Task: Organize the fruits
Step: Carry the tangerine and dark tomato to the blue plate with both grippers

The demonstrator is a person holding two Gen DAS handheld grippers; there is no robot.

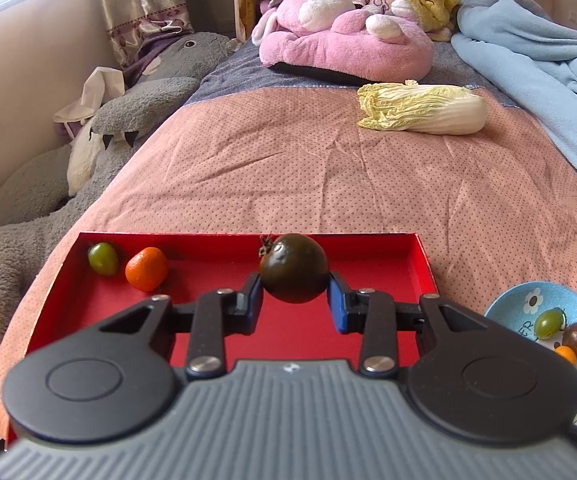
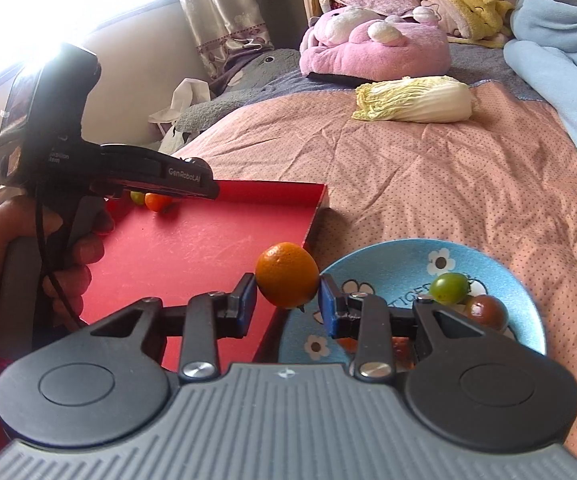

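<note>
My left gripper [image 1: 294, 294] is shut on a dark brown tomato [image 1: 293, 268] and holds it above the red tray [image 1: 424, 256]. A green tomato [image 1: 103, 258] and a small orange [image 1: 146, 269] lie in the tray's far left corner. My right gripper [image 2: 287, 300] is shut on a small orange [image 2: 287, 280], held over the gap between the tray's right edge [image 2: 316, 208] and the blue flowered plate [image 2: 404, 256]. On the plate lie a green tomato [image 2: 450, 288] and a dark tomato [image 2: 488, 311]. The left gripper's body [image 2: 100, 168] shows over the tray.
A napa cabbage [image 1: 424, 108] lies farther back on the pink bedspread [image 1: 288, 168]. Pink plush toys [image 1: 344, 36] and a blue blanket [image 1: 536, 64] are at the bed's head. A grey plush [image 1: 88, 148] lies along the left side.
</note>
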